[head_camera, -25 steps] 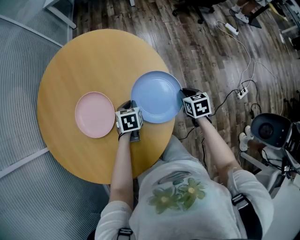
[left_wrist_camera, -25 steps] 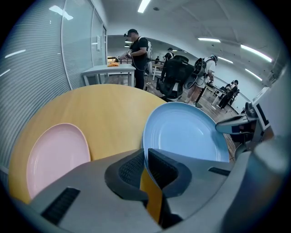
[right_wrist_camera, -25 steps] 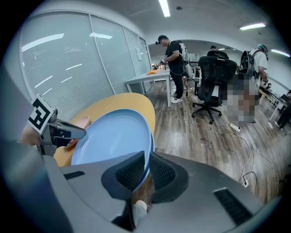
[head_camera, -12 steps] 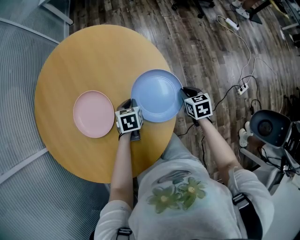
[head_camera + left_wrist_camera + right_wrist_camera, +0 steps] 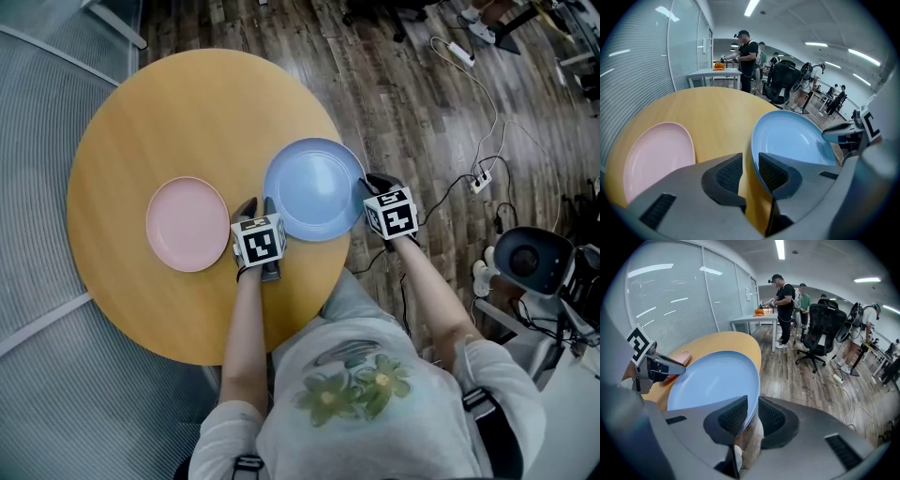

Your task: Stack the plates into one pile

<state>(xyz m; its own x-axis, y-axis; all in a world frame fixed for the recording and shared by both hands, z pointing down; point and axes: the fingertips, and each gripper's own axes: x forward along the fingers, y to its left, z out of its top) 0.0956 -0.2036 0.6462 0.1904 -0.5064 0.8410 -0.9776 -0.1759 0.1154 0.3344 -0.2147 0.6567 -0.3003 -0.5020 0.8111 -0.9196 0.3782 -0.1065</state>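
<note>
A blue plate [image 5: 314,187] sits at the right edge of the round wooden table [image 5: 187,103], and a pink plate [image 5: 187,223] lies to its left, apart from it. My left gripper [image 5: 258,204] stands at the blue plate's near-left rim. Its jaws have just been opening; in the left gripper view the rim [image 5: 752,154] passes between the pads of my left gripper [image 5: 750,171] with a gap on the left side. My right gripper [image 5: 368,183] is shut on the blue plate's right rim. In the right gripper view the blue plate [image 5: 712,380] runs between the pads of my right gripper [image 5: 752,416].
The blue plate's right part reaches the table's edge over the wooden floor. Cables and a power strip [image 5: 480,183] lie on the floor at the right, beside a round black device [image 5: 530,258]. Office chairs [image 5: 822,329] and people stand in the background.
The left gripper's jaws have spread apart at the blue plate's rim. The plates and the right gripper stay about where they were.
</note>
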